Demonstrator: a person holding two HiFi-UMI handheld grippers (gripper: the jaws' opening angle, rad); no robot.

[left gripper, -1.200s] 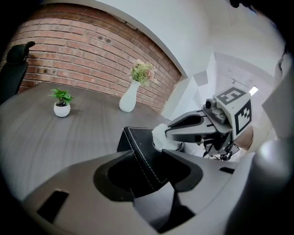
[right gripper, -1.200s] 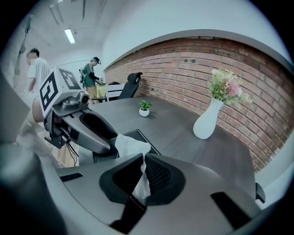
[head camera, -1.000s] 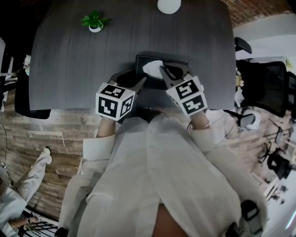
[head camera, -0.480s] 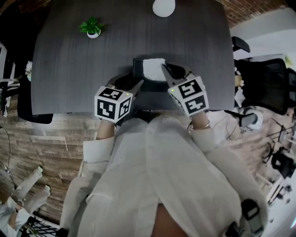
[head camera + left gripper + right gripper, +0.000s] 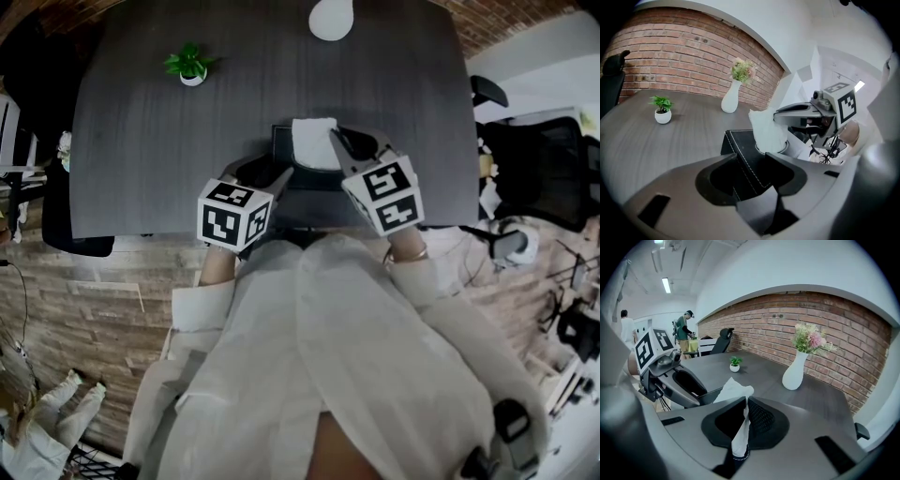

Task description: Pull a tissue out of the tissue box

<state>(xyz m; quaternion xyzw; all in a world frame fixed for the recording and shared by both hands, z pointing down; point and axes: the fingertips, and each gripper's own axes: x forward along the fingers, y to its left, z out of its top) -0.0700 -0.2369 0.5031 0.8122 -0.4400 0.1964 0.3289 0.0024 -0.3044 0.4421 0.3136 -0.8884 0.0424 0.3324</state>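
A black tissue box point(image 5: 282, 141) lies on the dark grey table point(image 5: 141, 141), close to its near edge. A white tissue point(image 5: 314, 142) stands up out of the slot. My right gripper point(image 5: 334, 142) is shut on the tissue point(image 5: 733, 391), which runs as a pinched strip between the right gripper's point(image 5: 743, 408) jaws. My left gripper point(image 5: 281, 174) sits at the box's near left corner. In the left gripper view the box point(image 5: 740, 140) fills the gap between the left gripper's point(image 5: 746, 157) jaws, which grip it. The tissue point(image 5: 766, 131) rises beside the right gripper point(image 5: 799, 112).
A small potted plant point(image 5: 190, 66) stands at the table's far left, and a white vase point(image 5: 330, 17) with flowers at the far edge. An office chair point(image 5: 534, 169) is to the right of the table. A brick wall point(image 5: 670, 56) lies behind, and people point(image 5: 684, 331) stand far off.
The right gripper has lifted a little with the tissue, and more of the white sheet now stands above the box. The left gripper has kept its place on the box.
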